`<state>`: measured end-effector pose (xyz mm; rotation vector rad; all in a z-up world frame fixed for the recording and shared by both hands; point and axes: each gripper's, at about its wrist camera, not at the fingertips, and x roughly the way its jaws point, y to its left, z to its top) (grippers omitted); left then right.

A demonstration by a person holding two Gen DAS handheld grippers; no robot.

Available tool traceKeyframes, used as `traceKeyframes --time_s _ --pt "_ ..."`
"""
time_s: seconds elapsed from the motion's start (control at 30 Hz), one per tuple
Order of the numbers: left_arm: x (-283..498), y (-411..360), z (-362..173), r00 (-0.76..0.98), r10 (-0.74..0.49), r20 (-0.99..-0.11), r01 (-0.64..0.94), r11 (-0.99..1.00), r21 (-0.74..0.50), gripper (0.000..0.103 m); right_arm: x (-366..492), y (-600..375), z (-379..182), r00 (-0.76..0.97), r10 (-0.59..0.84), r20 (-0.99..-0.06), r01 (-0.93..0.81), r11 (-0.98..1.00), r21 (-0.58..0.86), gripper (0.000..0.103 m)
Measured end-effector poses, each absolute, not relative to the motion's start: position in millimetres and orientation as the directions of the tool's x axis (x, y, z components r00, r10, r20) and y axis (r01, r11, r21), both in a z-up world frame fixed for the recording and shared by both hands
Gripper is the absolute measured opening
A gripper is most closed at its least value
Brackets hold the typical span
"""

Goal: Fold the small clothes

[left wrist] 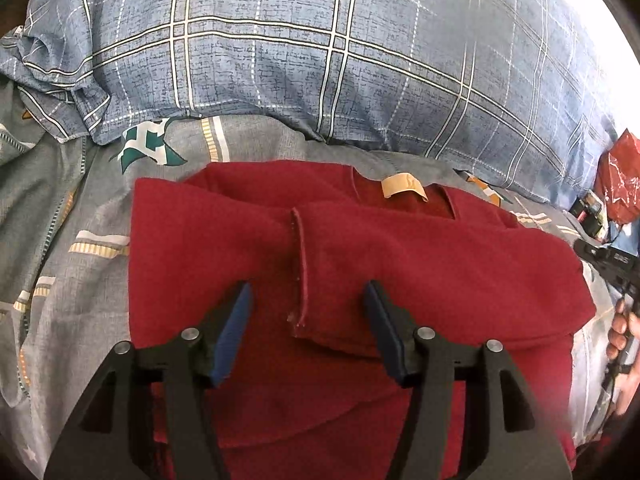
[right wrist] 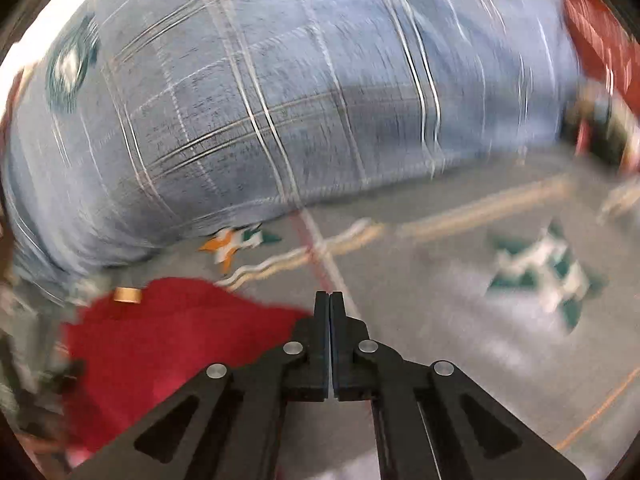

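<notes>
A dark red shirt [left wrist: 400,264] lies on the grey patterned bedsheet [left wrist: 72,288], sleeves folded in over its body, a tan neck label [left wrist: 402,187] at its far edge. My left gripper [left wrist: 307,294] is open and empty, hovering over the shirt's middle with a folded sleeve hem [left wrist: 300,272] between its blue pads. In the blurred right wrist view my right gripper [right wrist: 330,300] is shut and empty, over the sheet just right of the red shirt [right wrist: 160,340]. The right gripper also shows at the left view's right edge [left wrist: 612,264].
A large blue plaid pillow [left wrist: 320,48] lies right behind the shirt; it also shows in the right wrist view [right wrist: 260,100]. A red plastic bag [left wrist: 622,172] and small dark objects [left wrist: 590,212] sit at the far right. A hand [left wrist: 620,332] holds the right tool.
</notes>
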<state>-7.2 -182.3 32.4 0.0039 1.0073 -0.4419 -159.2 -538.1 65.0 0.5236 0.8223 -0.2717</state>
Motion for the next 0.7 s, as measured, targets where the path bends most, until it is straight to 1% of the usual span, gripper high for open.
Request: traceKeyframes --time_s 0.03,0.07,0.1,0.13,0.2,0.27,0.3,0.33,0.4,0.43,0.57,0.6,0.63,0.7 --pt "-7 -182 33 0.453 -0.359 -0.816 0.358 0.912 -0.202 0.058 -165 -537 70 0.661 -0.027 -0.750 0.427 0.835 0.347 0.013" --pt "-7 -181 33 0.452 -0.361 -0.816 0.355 0.912 -0.206 0.058 -170 -537 77 0.667 -0.024 -0.745 0.415 0.842 0.345 0.034" --pt "-7 -180 33 0.452 -0.361 -0.816 0.353 0.912 -0.208 0.058 -180 -531 85 0.686 0.004 -0.728 0.374 0.856 0.358 0.069" --pt "-7 -180 33 0.453 -0.363 -0.814 0.351 0.912 -0.211 0.058 -185 -528 87 0.695 0.024 -0.718 0.354 0.858 0.372 0.078" --pt "-8 -178 33 0.452 -0.375 -0.810 0.345 0.910 -0.229 0.058 -192 -519 86 0.690 0.069 -0.720 0.322 0.862 0.391 0.077" --pt "-9 -175 36 0.440 -0.411 -0.798 0.347 0.898 -0.271 0.058 -179 -513 76 0.668 0.066 -0.741 0.346 0.854 0.388 0.076" --pt "-9 -173 38 0.428 -0.441 -0.789 0.346 0.886 -0.307 0.060 -174 -514 70 0.655 0.077 -0.752 0.362 0.842 0.401 0.077" --pt "-10 -171 39 0.418 -0.469 -0.778 0.345 0.874 -0.342 0.063 -169 -514 65 0.646 0.095 -0.758 0.369 0.830 0.419 0.077" --pt "-11 -169 43 0.401 -0.538 -0.741 0.353 0.838 -0.417 0.080 -163 -511 60 0.628 0.129 -0.768 0.371 0.817 0.441 0.077" --pt "-11 -171 44 0.398 -0.550 -0.734 0.356 0.830 -0.429 0.082 -160 -505 62 0.624 0.127 -0.771 0.356 0.832 0.425 0.077" --pt "-7 -190 38 0.383 -0.505 -0.773 0.387 0.848 -0.362 0.082 -159 -491 69 0.633 0.090 -0.769 0.299 0.888 0.350 0.077" --pt "-7 -193 36 0.388 -0.491 -0.780 0.394 0.853 -0.342 0.074 -160 -490 70 0.635 0.082 -0.768 0.297 0.892 0.341 0.077" --pt "-6 -197 35 0.399 -0.473 -0.786 0.404 0.860 -0.313 0.062 -161 -491 70 0.635 0.075 -0.769 0.300 0.894 0.334 0.077" --pt "-5 -199 36 0.414 -0.449 -0.792 0.412 0.868 -0.276 0.013 -162 -494 70 0.636 0.053 -0.770 0.313 0.895 0.319 0.077"
